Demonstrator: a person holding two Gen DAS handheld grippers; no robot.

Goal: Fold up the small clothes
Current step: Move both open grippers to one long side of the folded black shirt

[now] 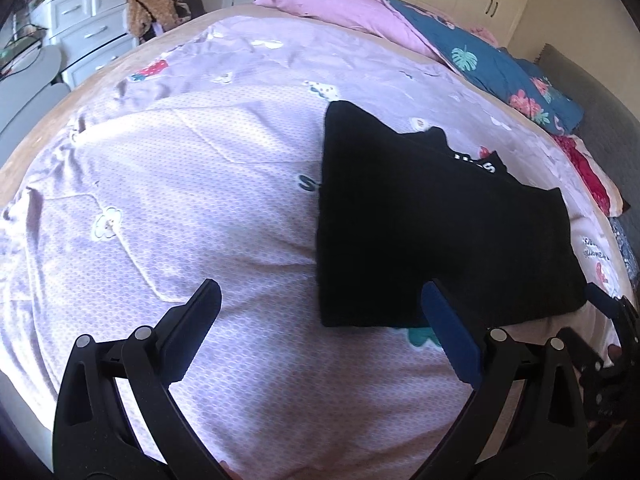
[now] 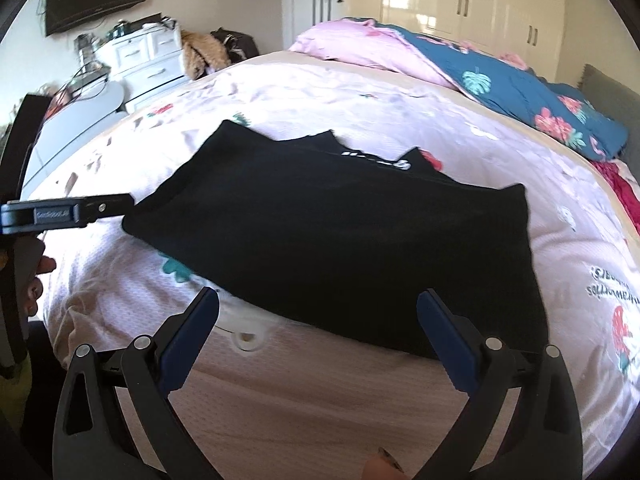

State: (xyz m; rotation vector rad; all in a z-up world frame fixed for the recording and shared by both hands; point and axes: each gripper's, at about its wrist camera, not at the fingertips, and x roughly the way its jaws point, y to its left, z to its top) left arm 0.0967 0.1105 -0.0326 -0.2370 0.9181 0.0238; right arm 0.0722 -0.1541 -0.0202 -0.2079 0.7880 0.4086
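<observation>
Jaws wide apart, both grippers — black garment (image 2: 340, 240) flat, folded, white lettering.

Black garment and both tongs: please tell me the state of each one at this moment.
Black garment: lies flat on the bed cover, folded, white lettering showing at its far edge.
Left tongs: open, empty, right finger beside the garment's near edge.
Right tongs: open, empty, at the garment's near edge.
Quilt: bunched at the bed's far side.

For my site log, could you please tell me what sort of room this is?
Most likely a home bedroom: a bed with a rumpled duvet, built-in wardrobes, and a white chest of drawers.
</observation>
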